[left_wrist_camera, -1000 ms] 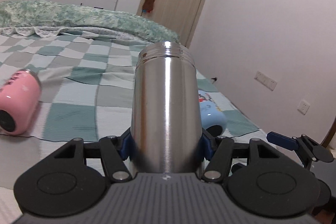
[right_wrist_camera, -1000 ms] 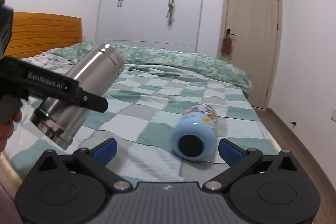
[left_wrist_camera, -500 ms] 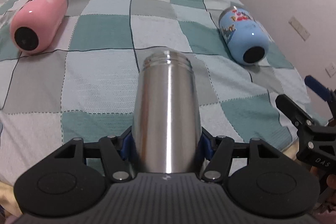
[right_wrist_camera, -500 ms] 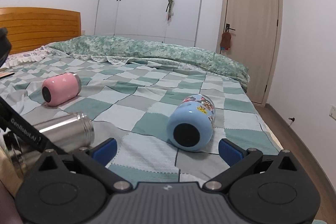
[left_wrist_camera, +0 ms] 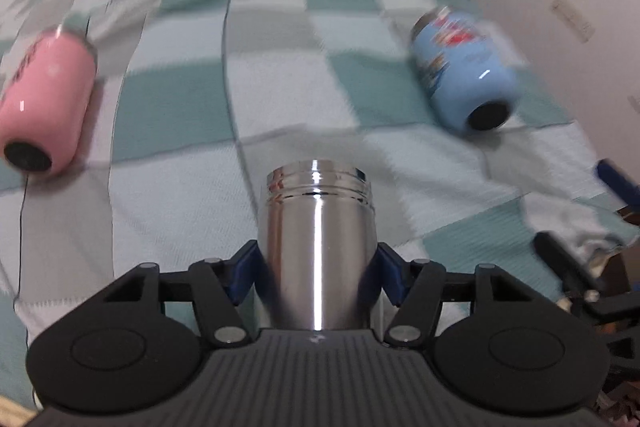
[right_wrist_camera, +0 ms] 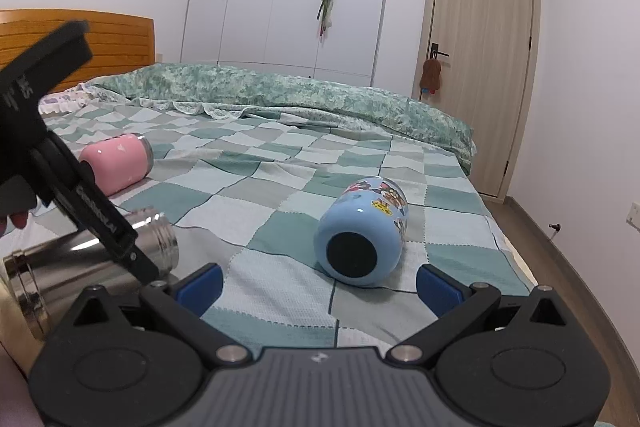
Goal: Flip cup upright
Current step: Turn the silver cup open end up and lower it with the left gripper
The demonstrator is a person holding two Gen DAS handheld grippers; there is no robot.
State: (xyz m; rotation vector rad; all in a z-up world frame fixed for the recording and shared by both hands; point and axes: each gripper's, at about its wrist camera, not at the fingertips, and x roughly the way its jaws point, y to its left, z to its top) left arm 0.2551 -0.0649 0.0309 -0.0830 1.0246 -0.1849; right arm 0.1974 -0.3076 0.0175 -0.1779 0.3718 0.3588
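Steel cup (left_wrist_camera: 316,247) sits pinched between the blue pads of the left hand-held gripper (left_wrist_camera: 316,269), its threaded mouth pointing away from the camera. From the right wrist view it lies nearly level near the foot edge of the bed (right_wrist_camera: 280,187); whether it touches the quilt cannot be told. Three cups show in all: steel, a pink cup (right_wrist_camera: 120,163) and a blue cartoon cup (right_wrist_camera: 360,239), the last two lying on their sides on the checked quilt, well apart. Their insides are hidden. The right hand-held gripper (right_wrist_camera: 318,285) is spread wide, holding nothing.
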